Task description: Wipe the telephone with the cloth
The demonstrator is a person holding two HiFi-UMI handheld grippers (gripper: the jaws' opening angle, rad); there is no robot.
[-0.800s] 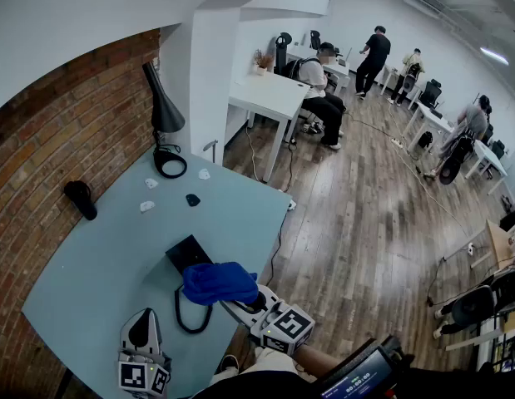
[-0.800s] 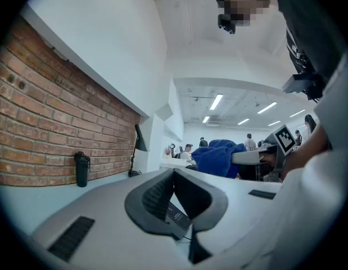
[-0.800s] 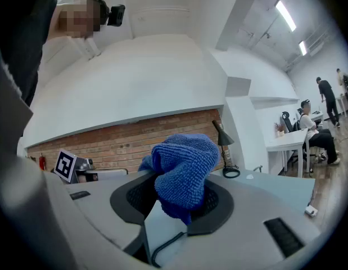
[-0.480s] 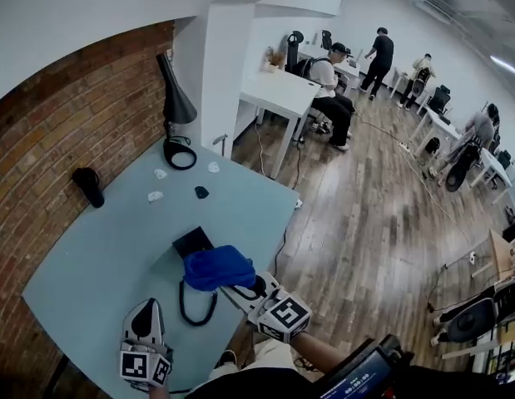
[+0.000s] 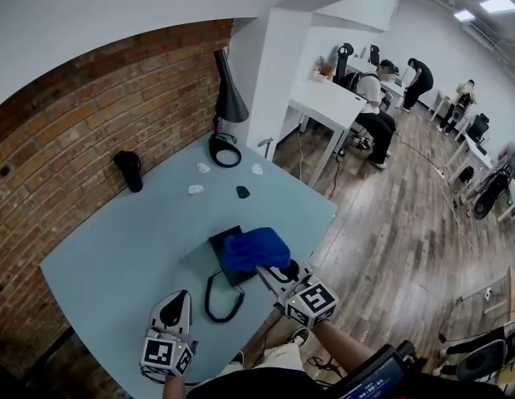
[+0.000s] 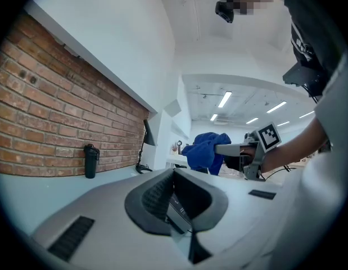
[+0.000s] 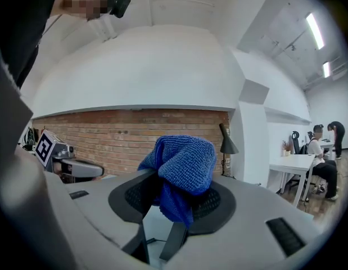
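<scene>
The right hand-held gripper point(image 5: 274, 273) pinches the blue cloth point(image 5: 255, 249) bunched over the black telephone point(image 5: 220, 241) on the desk point(image 5: 116, 256); steady, firm strokes across the whole set, clear of its coiled cord point(image 5: 207, 298), would likely clean it best.

the right gripper point(image 5: 272, 274) pushes the blue cloth point(image 5: 255, 249) farther across the telephone point(image 5: 220, 241), away from the coiled cord point(image 5: 208, 299).

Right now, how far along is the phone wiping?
Done: the cloth is picked up, pinched in the right hand-held gripper. In hand: it sits over the telephone; contact is unclear. Still to do, seemingly: the wiping. The left hand-held gripper holds nothing.
</scene>
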